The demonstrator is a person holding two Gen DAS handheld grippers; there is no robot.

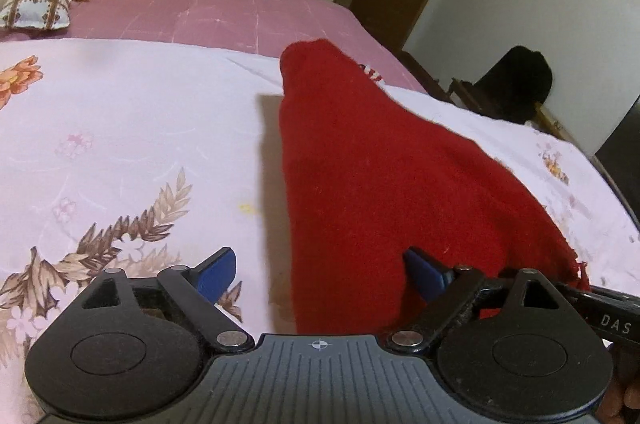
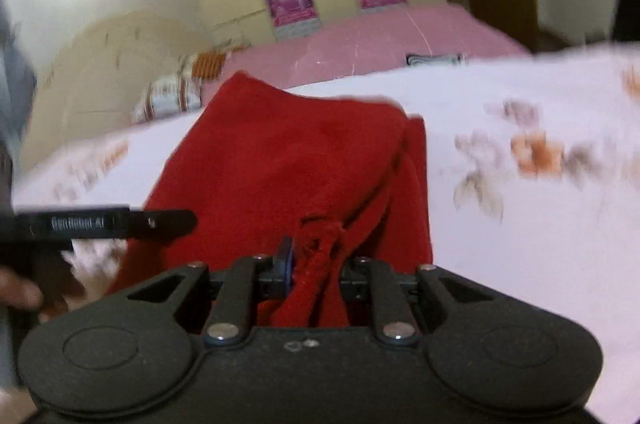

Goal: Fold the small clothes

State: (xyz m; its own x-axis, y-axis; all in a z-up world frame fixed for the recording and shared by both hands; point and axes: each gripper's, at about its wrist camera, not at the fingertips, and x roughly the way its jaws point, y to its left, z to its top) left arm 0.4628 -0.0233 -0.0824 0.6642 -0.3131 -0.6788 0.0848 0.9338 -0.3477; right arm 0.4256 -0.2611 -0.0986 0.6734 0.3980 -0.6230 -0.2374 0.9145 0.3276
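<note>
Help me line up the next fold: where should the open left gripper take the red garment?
Grip the red garment at its near hem edge, coming in low from the left. That straight edge lies beside the left gripper, jaws open; the right gripper holds the other bunched corner.

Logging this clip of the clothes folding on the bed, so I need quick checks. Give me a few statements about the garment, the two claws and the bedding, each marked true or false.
1. The right claw is shut on the red garment. True.
2. The left claw is clamped on the garment. False: its jaws stand wide apart, with the cloth lying between them but not pinched.
3. The garment is blue. False: it is red.
4. The garment lies over a white floral sheet. True.
5. The patterned pillow sits on top of the garment. False: it lies far off, at the head of the pink bed cover.
</note>
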